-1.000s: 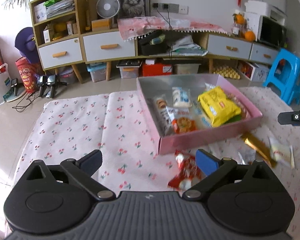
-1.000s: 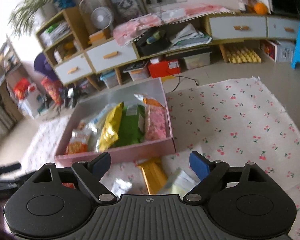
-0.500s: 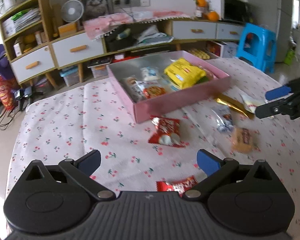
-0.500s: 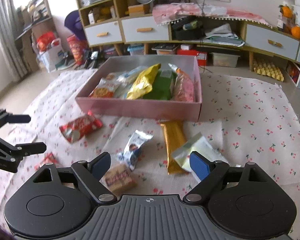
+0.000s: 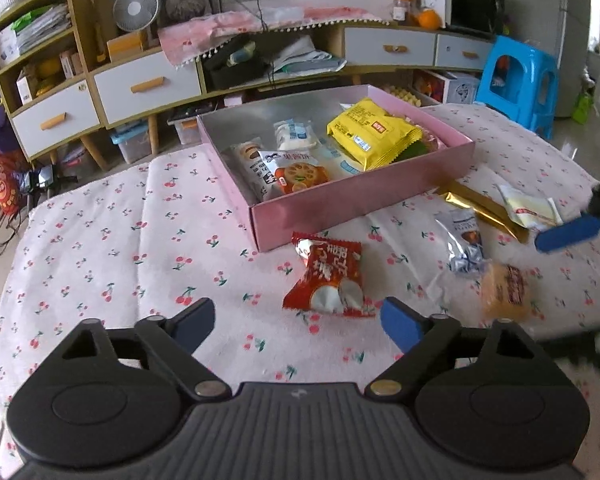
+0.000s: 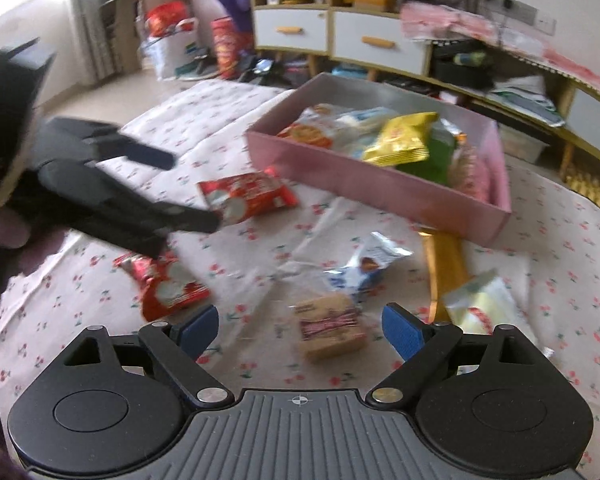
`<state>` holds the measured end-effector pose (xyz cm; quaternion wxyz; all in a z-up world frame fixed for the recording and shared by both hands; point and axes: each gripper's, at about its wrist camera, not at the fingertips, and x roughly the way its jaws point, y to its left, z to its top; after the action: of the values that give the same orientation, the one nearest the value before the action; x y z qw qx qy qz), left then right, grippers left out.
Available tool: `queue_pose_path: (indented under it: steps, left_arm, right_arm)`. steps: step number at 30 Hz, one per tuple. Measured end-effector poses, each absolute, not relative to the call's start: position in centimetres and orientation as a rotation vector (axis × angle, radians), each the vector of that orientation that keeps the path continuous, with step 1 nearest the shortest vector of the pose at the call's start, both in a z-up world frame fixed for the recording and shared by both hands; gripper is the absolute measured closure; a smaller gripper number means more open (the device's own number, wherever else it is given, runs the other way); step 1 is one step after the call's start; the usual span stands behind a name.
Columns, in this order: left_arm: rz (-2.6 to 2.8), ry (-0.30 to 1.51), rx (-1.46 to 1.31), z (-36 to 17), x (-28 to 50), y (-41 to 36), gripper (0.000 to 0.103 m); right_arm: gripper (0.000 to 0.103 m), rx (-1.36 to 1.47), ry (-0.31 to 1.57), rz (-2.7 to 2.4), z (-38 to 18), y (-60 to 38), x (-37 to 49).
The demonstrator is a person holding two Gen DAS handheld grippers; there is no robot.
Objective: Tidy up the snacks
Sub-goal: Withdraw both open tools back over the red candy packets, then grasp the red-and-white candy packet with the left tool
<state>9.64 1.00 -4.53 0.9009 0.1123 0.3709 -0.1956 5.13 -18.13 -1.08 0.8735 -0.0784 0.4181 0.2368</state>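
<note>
A pink box [image 5: 380,200] [image 6: 380,184] on the cherry-print cloth holds several snack packs, among them a yellow bag [image 5: 374,132]. Loose on the cloth lie a red pack [image 5: 328,278] [image 6: 248,196], a second red pack [image 6: 164,284], a silver-blue pack [image 5: 462,240] [image 6: 366,264], a tan biscuit pack [image 5: 506,290] [image 6: 332,326], a gold bar [image 5: 484,208] [image 6: 444,264] and a pale yellow pack [image 5: 528,208] [image 6: 484,304]. My left gripper [image 5: 298,322] is open and empty just before the red pack. My right gripper [image 6: 300,326] is open and empty around the tan pack.
A low cabinet with drawers [image 5: 148,84] and shelves runs along the far wall. A blue plastic stool [image 5: 520,80] stands at the right beyond the cloth. Bags and clutter sit on the floor at the far left [image 6: 172,40].
Both grippers have moved closer to the loose snacks. The left one has advanced to the red pack; the right one has swung left and down over the tan pack.
</note>
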Motion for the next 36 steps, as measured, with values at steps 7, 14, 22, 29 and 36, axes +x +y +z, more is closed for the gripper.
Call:
queue_pose_path:
  steps: [7,14,22,29,36]
  left_arm:
    - [-0.373,0.819,0.138,-5.2,11.3,0.3,0.051]
    - [-0.336,0.861,0.098,-5.0,11.1,1.7,0.088]
    - [-0.309,0.886,0.059,-4.5,10.2,5.7,0.089]
    - [-0.29,0.911,0.037,-4.3,9.6,8.5,0.089]
    - [-0.283,0.9,0.035,-4.5,9.4,9.4,0.078]
  right_arm:
    - [0.012,-0.173,0.891,0.524,-1.6,-16.6,5.0]
    - [0.012,-0.178,0.891,0.559,-1.7,-15.3,5.2]
    - [0.012,-0.214,0.887,0.638,-1.7,-12.7,5.1]
    - [0.012,-0.256,0.895,0.696,-2.2,-10.0,4.9]
    - [0.015,-0.308,0.883,0.687,-3.1,-8.3,4.9]
